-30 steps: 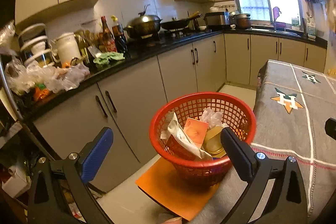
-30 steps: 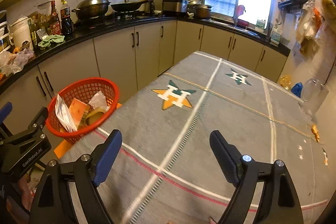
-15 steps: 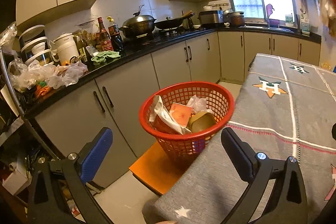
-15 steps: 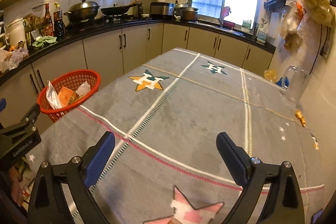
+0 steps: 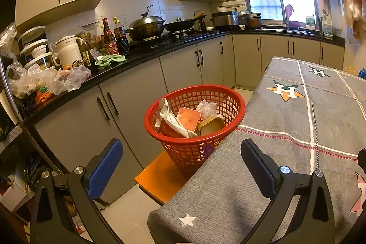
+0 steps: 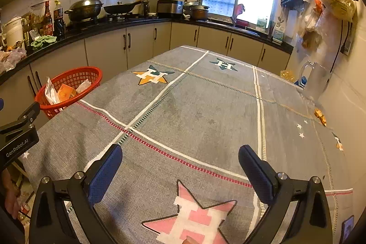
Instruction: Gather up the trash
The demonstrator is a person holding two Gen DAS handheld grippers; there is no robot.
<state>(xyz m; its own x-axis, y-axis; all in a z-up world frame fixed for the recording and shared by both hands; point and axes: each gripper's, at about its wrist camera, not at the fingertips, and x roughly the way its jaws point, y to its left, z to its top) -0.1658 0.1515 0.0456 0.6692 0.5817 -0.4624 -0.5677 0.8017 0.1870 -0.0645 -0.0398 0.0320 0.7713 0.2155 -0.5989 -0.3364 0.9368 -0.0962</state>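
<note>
A red mesh basket (image 5: 228, 93) stands on an orange stool (image 5: 160, 177) at the table's left edge. In it lie a white wrapper (image 5: 169, 118), an orange box (image 5: 188, 118), a round tin (image 5: 210, 126) and crumpled paper (image 5: 207, 106). My left gripper (image 5: 180, 148) is open and empty, a short way back from the basket. My right gripper (image 6: 180, 150) hovers over the grey tablecloth (image 6: 205, 106); its jaws are opening with nothing between them. The basket (image 6: 75, 74) sits far to its left. Small yellow-orange scraps (image 6: 320, 117) lie by the wall.
A clear glass pitcher (image 6: 315, 79) stands at the table's far right by the wall. Kitchen cabinets and a crowded black counter (image 5: 137, 56) run along the left and back. The left gripper's body (image 6: 18, 136) shows at the right view's left edge.
Both grippers have drawn back from the basket, which now looks farther away. The right view now takes in more of the near table and a pink star. The right jaws have widened.
</note>
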